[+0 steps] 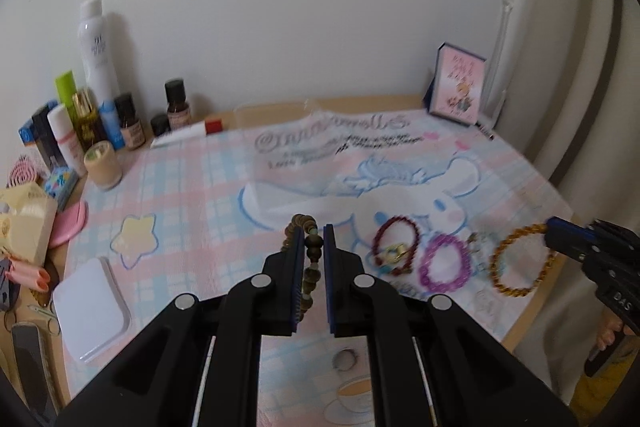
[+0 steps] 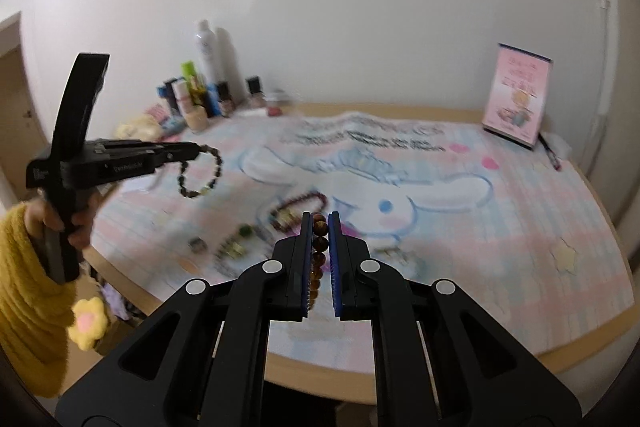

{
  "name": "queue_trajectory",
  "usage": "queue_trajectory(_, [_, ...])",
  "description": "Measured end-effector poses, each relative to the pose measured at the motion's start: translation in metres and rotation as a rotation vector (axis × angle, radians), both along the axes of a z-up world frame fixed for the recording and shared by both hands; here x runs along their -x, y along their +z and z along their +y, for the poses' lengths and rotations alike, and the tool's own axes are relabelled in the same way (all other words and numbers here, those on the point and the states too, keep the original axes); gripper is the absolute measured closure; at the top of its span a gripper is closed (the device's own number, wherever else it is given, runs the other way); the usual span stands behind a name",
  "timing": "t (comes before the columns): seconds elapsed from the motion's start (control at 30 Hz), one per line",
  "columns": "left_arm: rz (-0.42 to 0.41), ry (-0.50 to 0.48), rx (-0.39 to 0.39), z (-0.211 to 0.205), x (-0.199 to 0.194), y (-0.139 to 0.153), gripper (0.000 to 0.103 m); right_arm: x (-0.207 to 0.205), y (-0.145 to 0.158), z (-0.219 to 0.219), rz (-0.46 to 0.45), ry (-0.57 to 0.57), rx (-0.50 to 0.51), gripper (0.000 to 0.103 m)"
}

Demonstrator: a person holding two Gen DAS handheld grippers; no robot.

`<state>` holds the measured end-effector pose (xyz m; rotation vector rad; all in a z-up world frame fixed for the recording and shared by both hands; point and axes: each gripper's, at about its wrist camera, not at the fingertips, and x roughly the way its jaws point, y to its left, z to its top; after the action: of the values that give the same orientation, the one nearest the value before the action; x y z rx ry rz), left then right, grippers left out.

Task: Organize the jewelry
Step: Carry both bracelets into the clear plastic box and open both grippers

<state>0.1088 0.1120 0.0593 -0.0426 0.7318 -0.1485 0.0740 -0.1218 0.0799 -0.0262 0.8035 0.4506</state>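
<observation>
Hanging between left tool (image 1: 313, 233) pads: brown bracelet (image 1: 310, 263).

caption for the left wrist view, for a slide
Left gripper shut on a brown bead bracelet above the pastel mat.

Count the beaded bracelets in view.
4: brown bracelet in the left gripper, amber bracelet in the right gripper, red bracelet and purple bracelet on the mat; others may be blurred.
</observation>
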Motion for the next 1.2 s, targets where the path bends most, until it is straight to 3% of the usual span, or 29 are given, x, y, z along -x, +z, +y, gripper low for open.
queue_trajectory(0.37, [-0.116,-0.019,0.027,-0.002,0.011,0.035,0.094,-0.035,0.032,0.041,-0.109,0.09,0.019,0.096])
queue_trajectory(0.77, [-0.2,-0.014,0.111,0.017,-0.023,0.06,0.094,-0.084,0.06,0.096,-0.221,0.161,0.07,0.096])
queue_trajectory(1.2, [-0.193,0.005,0.149,0.038,-0.073,0.047,0.094,-0.14,0.03,0.138,-0.171,0.166,0.081,0.096])
